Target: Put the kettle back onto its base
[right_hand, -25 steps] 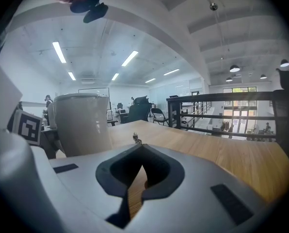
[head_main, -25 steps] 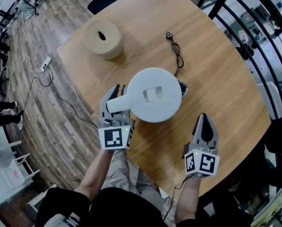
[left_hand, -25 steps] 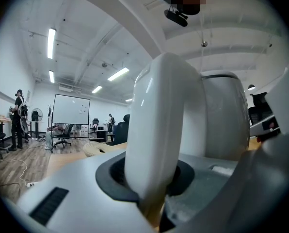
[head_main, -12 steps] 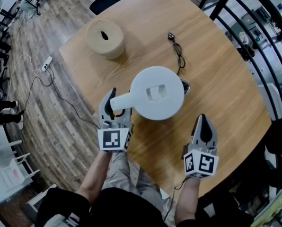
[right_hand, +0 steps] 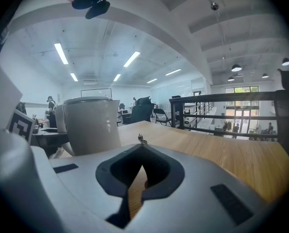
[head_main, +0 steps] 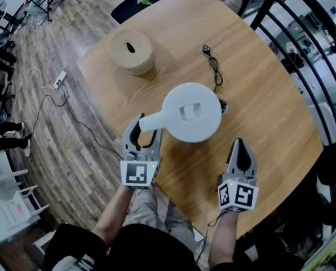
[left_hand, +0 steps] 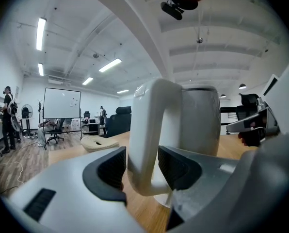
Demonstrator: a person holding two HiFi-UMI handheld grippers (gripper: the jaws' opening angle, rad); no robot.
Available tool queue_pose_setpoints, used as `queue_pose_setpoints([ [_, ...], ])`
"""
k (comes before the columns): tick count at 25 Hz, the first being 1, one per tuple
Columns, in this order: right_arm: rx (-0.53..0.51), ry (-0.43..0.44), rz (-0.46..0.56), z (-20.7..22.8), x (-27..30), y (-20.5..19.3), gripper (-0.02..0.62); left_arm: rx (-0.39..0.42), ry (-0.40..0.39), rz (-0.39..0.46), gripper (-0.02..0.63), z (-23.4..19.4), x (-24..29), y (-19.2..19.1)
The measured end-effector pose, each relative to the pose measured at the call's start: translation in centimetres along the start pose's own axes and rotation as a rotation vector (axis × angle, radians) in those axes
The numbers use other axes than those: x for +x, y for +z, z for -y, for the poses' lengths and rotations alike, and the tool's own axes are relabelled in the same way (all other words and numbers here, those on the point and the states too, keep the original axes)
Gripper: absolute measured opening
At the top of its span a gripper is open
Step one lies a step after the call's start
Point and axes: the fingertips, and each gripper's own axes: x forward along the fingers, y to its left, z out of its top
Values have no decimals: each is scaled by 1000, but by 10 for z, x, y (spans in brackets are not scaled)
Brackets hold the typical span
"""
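The white kettle [head_main: 191, 112] stands upright in the middle of the round wooden table [head_main: 269, 95], lid up and handle [head_main: 151, 122] pointing toward me. A dark bit of its base [head_main: 221, 104] peeks out under its far right edge, with a black cord [head_main: 215, 69] running away from it. My left gripper [head_main: 142, 127] straddles the handle [left_hand: 144, 130]. Its jaws are opening, and the pads [left_hand: 108, 169] stand just off the handle on both sides. My right gripper [head_main: 239, 147] hovers to the right of the kettle [right_hand: 88, 125], shut and empty [right_hand: 139, 178].
A beige coiled roll [head_main: 132, 49] lies at the table's far left. The cord ends in a plug [head_main: 206, 49] near the far side. A black railing [head_main: 303, 33] runs past the table's right, and a power strip [head_main: 57, 79] lies on the floor at left.
The left gripper's jaws have spread off the kettle handle and the gripper has slid a little back toward me. The kettle stays put and the right gripper has not moved.
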Motion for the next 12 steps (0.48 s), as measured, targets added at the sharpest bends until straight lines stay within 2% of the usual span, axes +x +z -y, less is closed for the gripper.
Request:
queue_pose_setpoints([
  [12, -3, -3, 9, -11, -18, 27, -2, 9, -36, -11, 190, 5, -30, 32],
])
